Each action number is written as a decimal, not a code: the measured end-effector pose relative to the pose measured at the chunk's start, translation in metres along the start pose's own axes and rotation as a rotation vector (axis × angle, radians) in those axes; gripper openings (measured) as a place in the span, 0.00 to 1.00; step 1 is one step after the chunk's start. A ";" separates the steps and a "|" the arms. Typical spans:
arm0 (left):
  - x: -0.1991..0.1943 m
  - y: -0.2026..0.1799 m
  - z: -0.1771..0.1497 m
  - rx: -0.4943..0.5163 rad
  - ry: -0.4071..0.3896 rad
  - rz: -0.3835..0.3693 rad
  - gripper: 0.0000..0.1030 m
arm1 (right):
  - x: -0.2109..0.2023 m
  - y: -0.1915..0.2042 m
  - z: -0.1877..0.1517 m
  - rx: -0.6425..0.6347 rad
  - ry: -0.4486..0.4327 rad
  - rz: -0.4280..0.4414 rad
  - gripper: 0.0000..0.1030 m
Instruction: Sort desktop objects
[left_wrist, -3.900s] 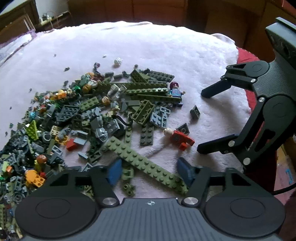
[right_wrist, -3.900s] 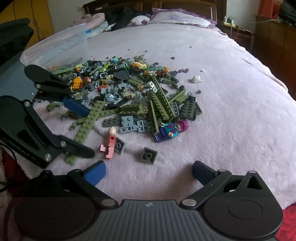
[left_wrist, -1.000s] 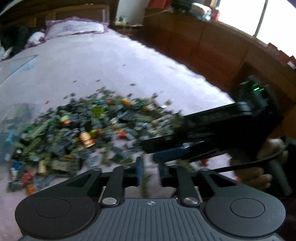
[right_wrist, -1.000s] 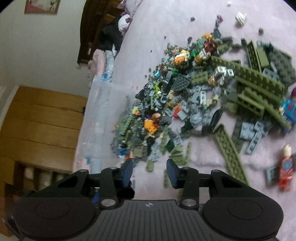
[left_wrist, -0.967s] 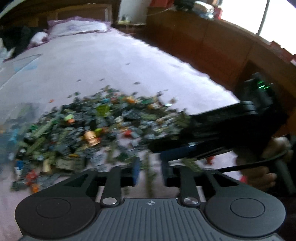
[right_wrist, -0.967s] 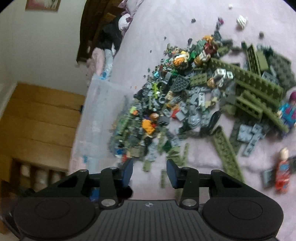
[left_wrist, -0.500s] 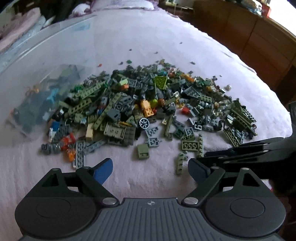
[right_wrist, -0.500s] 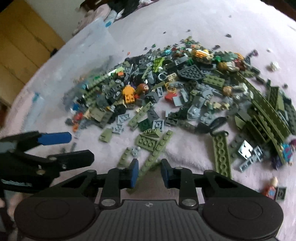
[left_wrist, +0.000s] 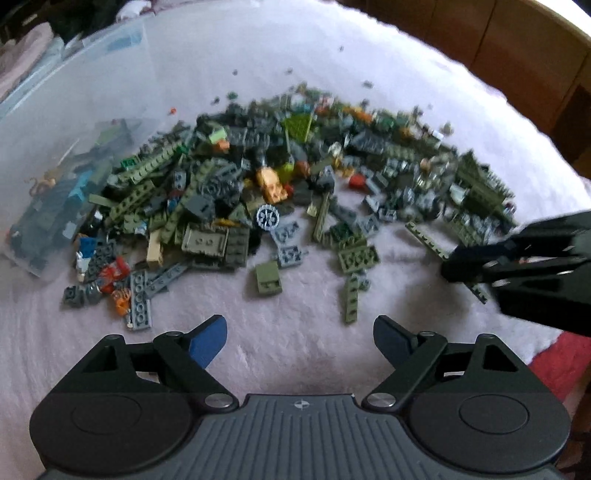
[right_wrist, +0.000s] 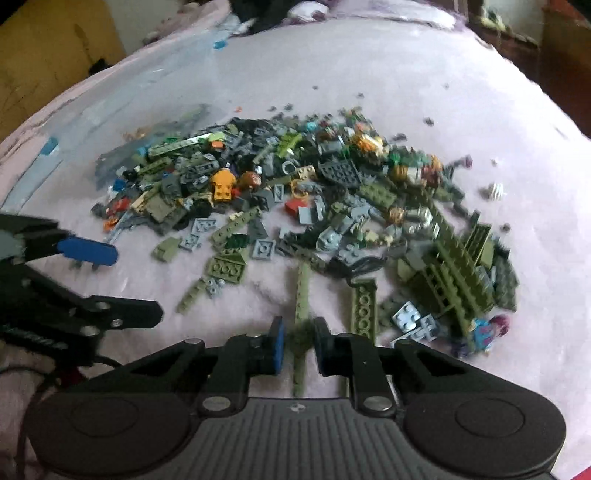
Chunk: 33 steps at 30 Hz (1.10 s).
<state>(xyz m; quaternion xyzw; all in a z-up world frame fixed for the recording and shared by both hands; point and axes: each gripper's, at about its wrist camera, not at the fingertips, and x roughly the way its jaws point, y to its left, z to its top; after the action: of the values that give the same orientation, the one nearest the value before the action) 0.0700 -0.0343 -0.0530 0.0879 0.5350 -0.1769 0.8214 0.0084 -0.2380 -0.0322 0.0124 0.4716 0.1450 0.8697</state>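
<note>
A big pile of mixed toy bricks (left_wrist: 280, 192), mostly olive and grey, lies on a pale pink blanket (left_wrist: 295, 354). My left gripper (left_wrist: 299, 336) stands open just in front of the pile's near edge, with nothing between its blue pads. My right gripper (right_wrist: 299, 347) is shut on a long, thin olive plate (right_wrist: 302, 295) that points toward the pile. In the left wrist view the right gripper (left_wrist: 480, 266) comes in from the right with that plate (left_wrist: 428, 240) sticking out of it. In the right wrist view the left gripper (right_wrist: 107, 280) is at the left, open.
A clear plastic container (left_wrist: 55, 155) with a few bricks inside lies at the pile's left; it also shows as a clear container (right_wrist: 110, 122) in the right wrist view. A purple-haired minifigure (right_wrist: 487, 332) lies at the pile's right end. Wooden furniture (left_wrist: 517, 55) borders the bed's far right side.
My left gripper, narrow around a thin olive piece a second ago, now stands open and empty. My right gripper has closed on the long olive plate. Both views have swung toward the pile.
</note>
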 end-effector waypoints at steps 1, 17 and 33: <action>0.003 0.001 0.001 -0.008 0.011 -0.010 0.84 | -0.003 0.002 0.001 -0.032 -0.023 0.001 0.25; -0.005 0.035 0.002 -0.205 -0.110 0.095 0.78 | 0.010 0.029 0.009 -0.099 -0.081 0.105 0.27; 0.025 0.022 0.013 -0.135 -0.064 0.020 0.16 | 0.012 0.022 0.001 -0.075 -0.072 0.149 0.33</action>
<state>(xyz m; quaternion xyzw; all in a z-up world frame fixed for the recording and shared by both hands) 0.0988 -0.0239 -0.0714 0.0320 0.5185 -0.1350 0.8438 0.0097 -0.2136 -0.0380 0.0202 0.4318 0.2263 0.8729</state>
